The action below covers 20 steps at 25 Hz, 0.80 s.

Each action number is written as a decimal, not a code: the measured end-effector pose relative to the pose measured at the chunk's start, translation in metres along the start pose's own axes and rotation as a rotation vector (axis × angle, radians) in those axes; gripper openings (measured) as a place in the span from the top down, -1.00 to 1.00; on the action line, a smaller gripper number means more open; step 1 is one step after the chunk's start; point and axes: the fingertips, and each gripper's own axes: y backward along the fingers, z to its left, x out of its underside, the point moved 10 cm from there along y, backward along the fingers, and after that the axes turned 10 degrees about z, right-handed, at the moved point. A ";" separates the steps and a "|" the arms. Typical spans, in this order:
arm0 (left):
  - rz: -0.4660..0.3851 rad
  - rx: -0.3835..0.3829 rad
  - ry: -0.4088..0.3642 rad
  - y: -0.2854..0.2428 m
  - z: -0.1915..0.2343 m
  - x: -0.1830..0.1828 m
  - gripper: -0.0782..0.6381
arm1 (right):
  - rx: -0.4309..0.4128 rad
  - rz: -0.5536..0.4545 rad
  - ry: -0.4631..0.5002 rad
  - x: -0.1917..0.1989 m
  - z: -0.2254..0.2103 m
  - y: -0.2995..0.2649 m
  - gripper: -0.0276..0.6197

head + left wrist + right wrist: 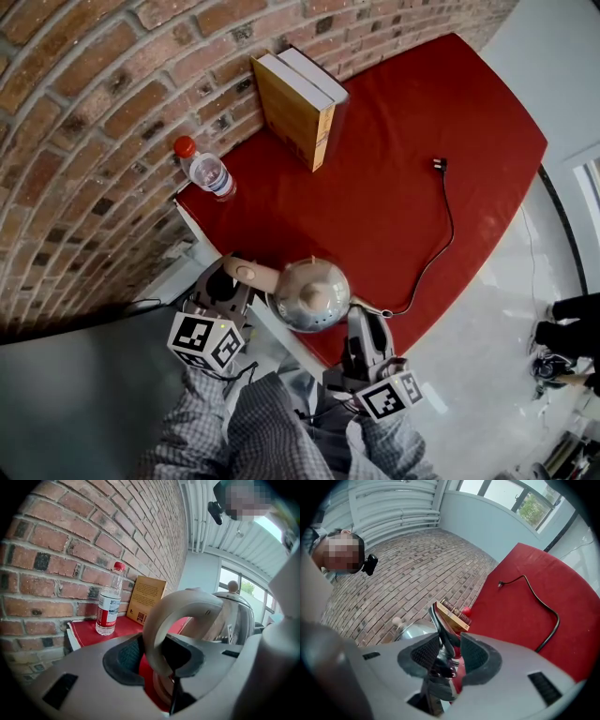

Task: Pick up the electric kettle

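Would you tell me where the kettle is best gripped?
Grip the handle, coming from the left: its loop arches clear of the rounded kettle body, so jaws fit on both flanks. The left gripper is closing its jaws round it.

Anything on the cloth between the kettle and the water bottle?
No: the head view shows only bare red cloth between the kettle and the water bottle; the black cable lies aside.

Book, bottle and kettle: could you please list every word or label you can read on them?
Nothing can be read.
Book cover: printed lines, too small.
Water bottle label: red and white, blurred.
Kettle: small dark mark, illegible.
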 end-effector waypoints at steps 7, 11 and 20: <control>-0.023 0.001 -0.003 -0.001 -0.010 -0.009 0.43 | -0.022 -0.006 0.031 -0.018 0.000 0.000 0.47; -0.033 -0.004 0.005 0.002 -0.023 -0.015 0.43 | -0.034 0.000 0.043 -0.032 -0.001 0.006 0.47; -0.051 -0.016 0.001 0.020 -0.062 -0.034 0.43 | -0.063 0.005 0.066 -0.068 0.010 0.032 0.47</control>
